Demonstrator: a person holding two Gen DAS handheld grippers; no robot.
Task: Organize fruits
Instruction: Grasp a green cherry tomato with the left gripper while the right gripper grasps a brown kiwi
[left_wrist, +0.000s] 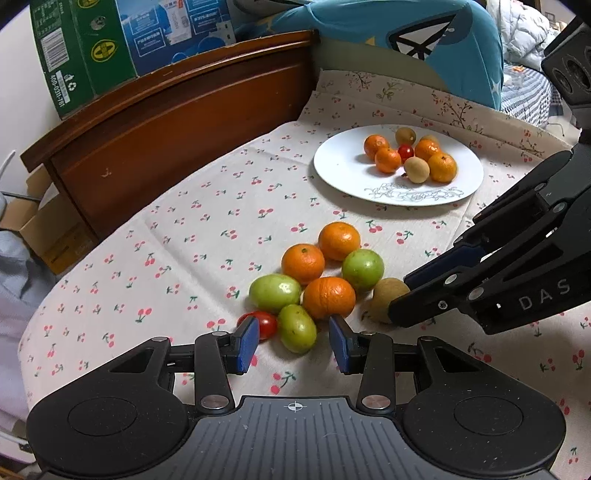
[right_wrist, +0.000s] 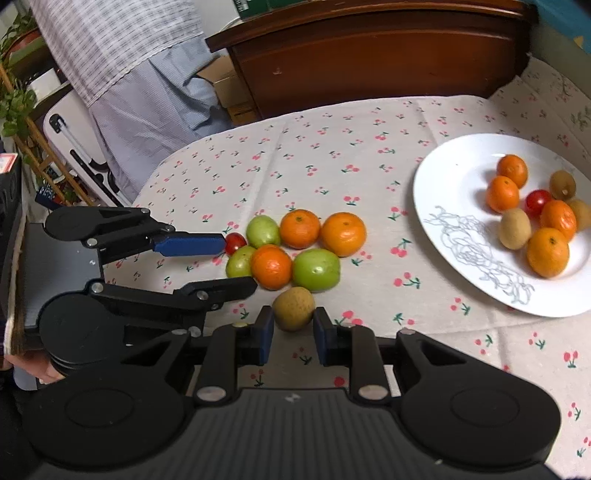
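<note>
One white plate (right_wrist: 461, 177) holding four mandarins, three longans, a cherry tomato. Right gripper (right_wrist: 293, 328) clamped on loose longan (right_wrist: 293, 308) on tablecloth (right_wrist: 314, 147). Left gripper (left_wrist: 295, 341) part-open, straddling green tomato (left_wrist: 296, 328), pads clear.

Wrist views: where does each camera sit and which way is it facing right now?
Left wrist: on the left claw, looking down-forward at the fruit pile; its fingers flank a green fruit; right claw enters right.
Right wrist: on the right claw, looking down; fingers grip a brown fruit; left claw, hand at left.
Shared: fruit pile, plate.
</note>
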